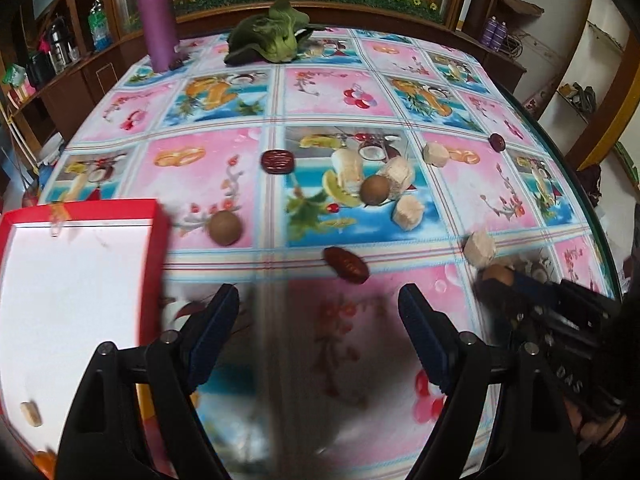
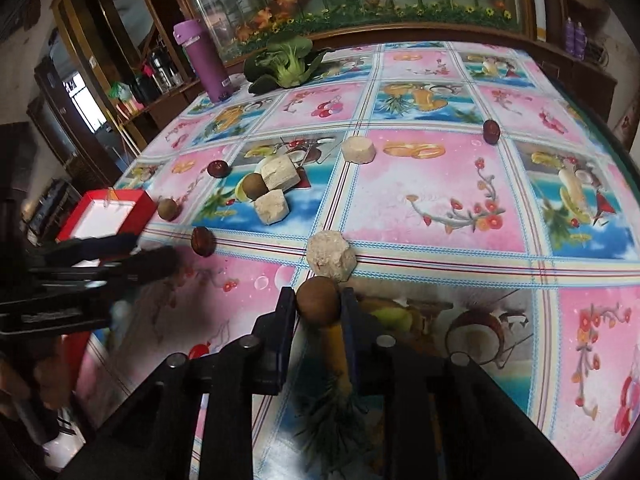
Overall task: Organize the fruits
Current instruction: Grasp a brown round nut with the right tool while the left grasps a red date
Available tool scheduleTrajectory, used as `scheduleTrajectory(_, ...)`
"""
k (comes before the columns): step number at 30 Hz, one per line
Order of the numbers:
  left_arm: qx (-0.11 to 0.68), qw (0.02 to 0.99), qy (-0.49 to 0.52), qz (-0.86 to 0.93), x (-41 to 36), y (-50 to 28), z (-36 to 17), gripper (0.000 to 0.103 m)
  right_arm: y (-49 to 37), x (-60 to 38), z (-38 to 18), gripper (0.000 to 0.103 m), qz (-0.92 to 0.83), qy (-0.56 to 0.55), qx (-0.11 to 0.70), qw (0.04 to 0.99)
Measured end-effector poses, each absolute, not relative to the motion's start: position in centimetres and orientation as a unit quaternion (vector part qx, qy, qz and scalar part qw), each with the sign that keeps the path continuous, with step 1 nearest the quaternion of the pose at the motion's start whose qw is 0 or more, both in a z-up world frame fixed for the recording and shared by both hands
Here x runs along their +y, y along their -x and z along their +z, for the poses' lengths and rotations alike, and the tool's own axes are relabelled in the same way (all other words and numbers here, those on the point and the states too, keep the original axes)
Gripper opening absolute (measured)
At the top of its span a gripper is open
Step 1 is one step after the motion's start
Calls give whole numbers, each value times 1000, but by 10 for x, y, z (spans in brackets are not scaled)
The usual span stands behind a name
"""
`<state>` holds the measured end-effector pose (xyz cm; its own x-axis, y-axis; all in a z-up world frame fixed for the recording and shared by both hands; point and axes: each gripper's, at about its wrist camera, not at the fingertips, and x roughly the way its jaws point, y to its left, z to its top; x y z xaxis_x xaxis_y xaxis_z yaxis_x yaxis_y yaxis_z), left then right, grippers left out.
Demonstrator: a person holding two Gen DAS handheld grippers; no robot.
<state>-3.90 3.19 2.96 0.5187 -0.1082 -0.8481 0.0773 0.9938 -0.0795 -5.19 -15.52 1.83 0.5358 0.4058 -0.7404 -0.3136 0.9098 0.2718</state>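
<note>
My right gripper (image 2: pixel 318 306) has its jaws pinching a brown longan (image 2: pixel 318 300), held just above the bench (image 2: pixel 440 208) near its near edge. Just past that fruit a pale chunk (image 2: pixel 331 255) lies on the cloth, close to the longan; I cannot tell if they touch. My left gripper (image 1: pixel 319 312) hangs with jaws spread wide and nothing between them, over the near part of the bench. Right beside its left finger sits the red tray (image 1: pixel 154 264), at the bench's left edge, white inside, with one small pale piece (image 1: pixel 31 413) in its near corner.

Just beyond the left jaws a dark red date (image 1: pixel 346 265) lies on the cloth. A little farther and to the left a second longan (image 1: pixel 225 228) rests near the tray's far right corner. Toward the middle of the bench, a third longan (image 1: pixel 375 189) lies against a cluster of pale chunks (image 1: pixel 402 174), with one more chunk (image 1: pixel 407 212) just nearer. Another date (image 1: pixel 277 162) lies left of that cluster, apart from it. Farther right a lone pale chunk (image 1: pixel 435 155) lies, and a small dark date (image 1: pixel 497 142) sits toward the right edge.

At the far edge stand a purple bottle (image 1: pixel 156 16) near the left corner and a leafy green vegetable (image 1: pixel 272 36) beside it.
</note>
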Motion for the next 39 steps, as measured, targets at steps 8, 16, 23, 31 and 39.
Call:
scheduleTrajectory(8,492,869,15,-42,21,22,17,46,52,-157,19,21,215,-67,436,871)
scheduleTrajectory(16,485,873,-4,-48,14,22,16,34,52,-157,19,21,217,-67,435,871)
scheduleTrajectory(23,477,877,-12,-63,12,25,15,32,52,-158,20,21,216,-68,433,873)
scheduleTrajectory(31,468,881,-7,-73,15,40,24,31,55,-158,25,21,221,-67,419,878)
scheduleTrajectory(39,438,896,-2,-72,25,73,46,31,57,-157,29,21,224,-67,403,885)
